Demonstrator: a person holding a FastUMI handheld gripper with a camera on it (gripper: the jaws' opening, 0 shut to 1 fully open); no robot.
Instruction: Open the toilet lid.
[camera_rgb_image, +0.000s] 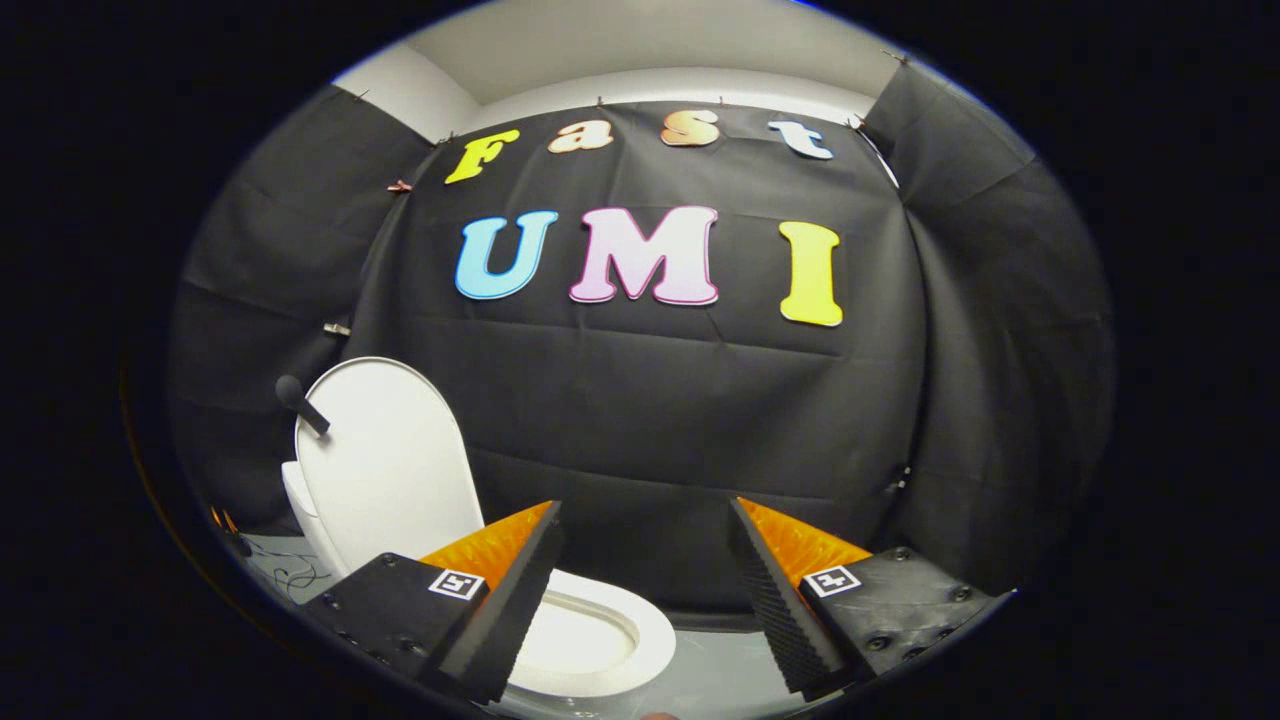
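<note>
A white toilet stands low to the left, beyond my left finger. Its lid (385, 465) is raised upright, leaning back toward the booth wall. A short dark handle (300, 403) sticks out from the lid's upper left edge. Below the lid, the white seat ring and bowl (610, 640) lie uncovered, partly hidden behind my left finger. My gripper (645, 580) is open, with a wide gap between its fingers and nothing in it. The toilet is apart from both fingers.
Black cloth (650, 400) walls the booth on the back and both sides. A pale grey floor (720, 670) shows between my fingers to the right of the bowl. Some thin cables (290, 575) lie on the floor left of the toilet.
</note>
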